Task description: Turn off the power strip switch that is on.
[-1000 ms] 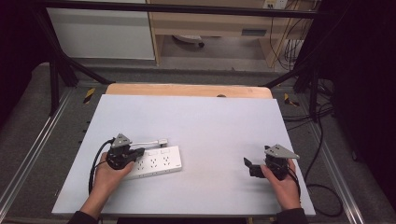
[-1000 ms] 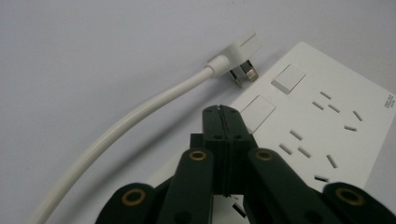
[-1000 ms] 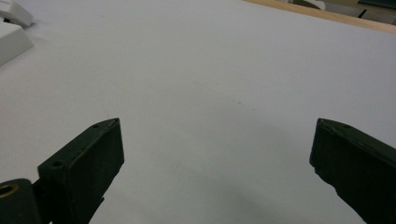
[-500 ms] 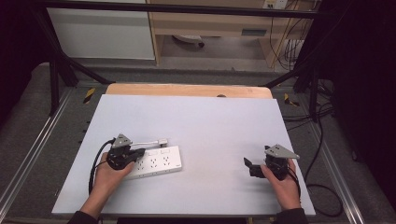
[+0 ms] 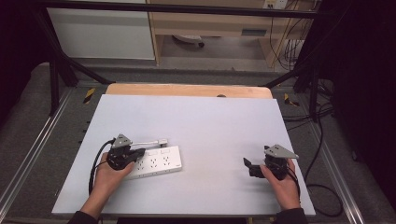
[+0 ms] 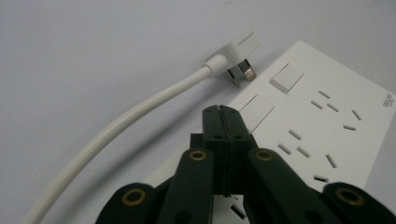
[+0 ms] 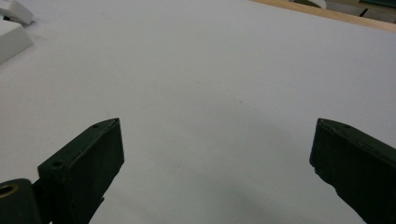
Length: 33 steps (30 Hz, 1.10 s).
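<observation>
- L gripper (image 5: 135, 154): jaws pressed together, nothing between; tips over near-left end of white power strip (image 5: 156, 162), at its switch end.
- Strip flat on L half of table (image 5: 201, 121), angled, well in from left and front edges.
- White cable (image 6: 140, 112) w/ plug (image 6: 238, 56) just beside strip's far side; prongs bare.
- Small print at strip's end, too blurred to read.
- Centre to far edge: wide bare room.
- R gripper (image 5: 247, 166): jaws spread wide, holding nothing, near front-right corner, well apart from strip.
</observation>
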### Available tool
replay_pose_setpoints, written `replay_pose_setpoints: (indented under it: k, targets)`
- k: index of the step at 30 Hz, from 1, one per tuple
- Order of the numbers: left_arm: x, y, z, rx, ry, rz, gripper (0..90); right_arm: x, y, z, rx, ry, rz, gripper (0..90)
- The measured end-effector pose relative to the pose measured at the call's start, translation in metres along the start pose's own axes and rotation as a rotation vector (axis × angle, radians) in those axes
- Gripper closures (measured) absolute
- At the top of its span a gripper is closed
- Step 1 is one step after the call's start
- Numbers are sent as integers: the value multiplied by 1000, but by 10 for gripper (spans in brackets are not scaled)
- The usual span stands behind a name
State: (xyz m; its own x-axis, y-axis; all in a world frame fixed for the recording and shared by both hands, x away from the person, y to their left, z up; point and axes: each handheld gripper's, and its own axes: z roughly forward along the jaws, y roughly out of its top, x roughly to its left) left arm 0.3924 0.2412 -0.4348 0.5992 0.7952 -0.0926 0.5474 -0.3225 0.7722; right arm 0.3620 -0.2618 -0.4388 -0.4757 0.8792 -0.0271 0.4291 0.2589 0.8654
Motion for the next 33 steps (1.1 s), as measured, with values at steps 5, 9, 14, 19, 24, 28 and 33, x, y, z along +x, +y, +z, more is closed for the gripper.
replay_pose_setpoints:
  k: [5,9,14,19,24,28,33]
  targets:
    - [0,0,0,0,1,0,900,0,0,0,-2,-1,1,34]
    - [0,0,0,0,2,2,900,1,0,0,0,0,-6,34]
    - [0,0,0,-5,1,-5,900,1,0,1,0,-1,-6,35]
    - [-1,0,0,-9,8,-10,900,1,0,1,0,1,-3,35]
    - [-1,2,-3,-51,-1,-19,900,0,0,0,-5,2,-2,35]
    - [-1,3,-5,-77,-6,-24,900,0,0,0,-4,3,-1,35]
    - [-4,7,-8,-125,-14,-17,900,0,0,-1,-9,1,2,38]
